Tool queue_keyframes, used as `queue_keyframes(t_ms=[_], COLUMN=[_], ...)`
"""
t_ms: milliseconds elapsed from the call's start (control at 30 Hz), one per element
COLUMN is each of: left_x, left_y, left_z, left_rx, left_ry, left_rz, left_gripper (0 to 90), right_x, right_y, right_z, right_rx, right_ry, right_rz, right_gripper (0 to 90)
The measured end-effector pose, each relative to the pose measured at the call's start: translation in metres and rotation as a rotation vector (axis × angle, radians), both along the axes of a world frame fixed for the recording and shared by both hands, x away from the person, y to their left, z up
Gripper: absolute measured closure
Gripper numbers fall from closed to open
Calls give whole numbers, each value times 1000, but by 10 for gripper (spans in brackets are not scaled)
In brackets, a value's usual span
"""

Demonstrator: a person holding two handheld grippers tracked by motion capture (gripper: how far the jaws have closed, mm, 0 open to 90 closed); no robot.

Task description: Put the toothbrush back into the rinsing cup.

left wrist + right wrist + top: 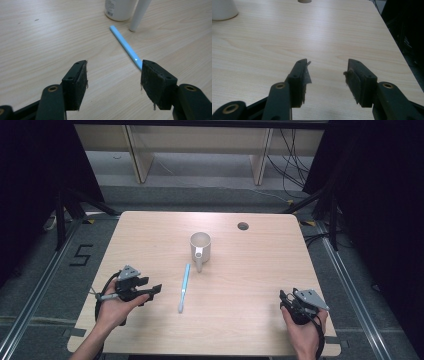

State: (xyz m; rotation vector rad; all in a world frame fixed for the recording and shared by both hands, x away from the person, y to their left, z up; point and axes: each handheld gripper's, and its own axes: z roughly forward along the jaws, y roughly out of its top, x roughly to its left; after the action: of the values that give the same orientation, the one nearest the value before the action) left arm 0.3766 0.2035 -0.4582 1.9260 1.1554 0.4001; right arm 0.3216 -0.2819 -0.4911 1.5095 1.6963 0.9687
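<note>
Wooden table [240,320] is seen from above, with a white mug [200,246] standing upright near its middle, handle turned toward the person. Light blue pen-like stick [184,287] is laid flat just in front of the mug, its far end close to the handle, not clearly touching. Left gripper [152,291] is held in the person's left hand [114,309] at the table's near left, jaws spread apart and empty, pointed toward the stick and short of it. In the left gripper view the stick [126,47] is seen running from beside the mug's base [119,10] down behind the right-hand jaw; nothing is held between the jaws. Right gripper [285,297] is held in the right hand [302,332] at the near right, well apart from mug and stick. Its jaws are released in the right gripper view, with bare tabletop [312,37] between them. Round cable hole [243,226] is seen at the table's far side.
</note>
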Motion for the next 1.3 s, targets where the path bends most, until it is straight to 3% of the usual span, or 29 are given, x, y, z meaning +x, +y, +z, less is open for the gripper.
queue_keyframes(t_ms=[33,67,133,167,233,267,367,533,567,667,767,933,1033,1133,1300], left_x=[0,3,8,12,18,21,30,42,44,49,55,64,70,74,80], left_y=[0,-3,-10,-13,-21,-24,-36,-54,-57,-65,-73,-84,-89,-92,-99], left_z=[0,3,7,10,11,11,12,5,4,-1,-5,-8,-13,-17,-15], left_rx=[0,19,50,70,86,96,96,130,139,157,158,194,211,227,264], left_ry=[0,10,31,61,87,105,138,184,211,252,279,328,369,392,404], left_rz=[0,-6,-9,-34,-33,-40,-35,-60,-69,-84,-76,-56,-18,11,10], left_gripper=[381,381,387,388,392,393,398,407,413,433,449,451,451,455,481], right_x=[0,2,2,3,2,3,1,1,3,3,1,1,2,2,2], right_y=[0,-2,-1,0,2,0,3,3,0,0,3,3,0,0,0], right_z=[0,0,2,2,3,4,5,7,6,6,7,7,7,8,8], right_rx=[0,-29,-37,-30,-26,-49,-13,-14,-33,-29,-2,3,-23,-22,-16], right_ry=[0,-18,-20,-14,-3,-6,8,29,23,10,28,19,0,-7,2], right_rz=[0,34,32,32,25,39,22,23,39,46,20,14,39,40,39], right_gripper=[522,522,522,522,522,522,522,522,522,522,523,525,524,524,524])
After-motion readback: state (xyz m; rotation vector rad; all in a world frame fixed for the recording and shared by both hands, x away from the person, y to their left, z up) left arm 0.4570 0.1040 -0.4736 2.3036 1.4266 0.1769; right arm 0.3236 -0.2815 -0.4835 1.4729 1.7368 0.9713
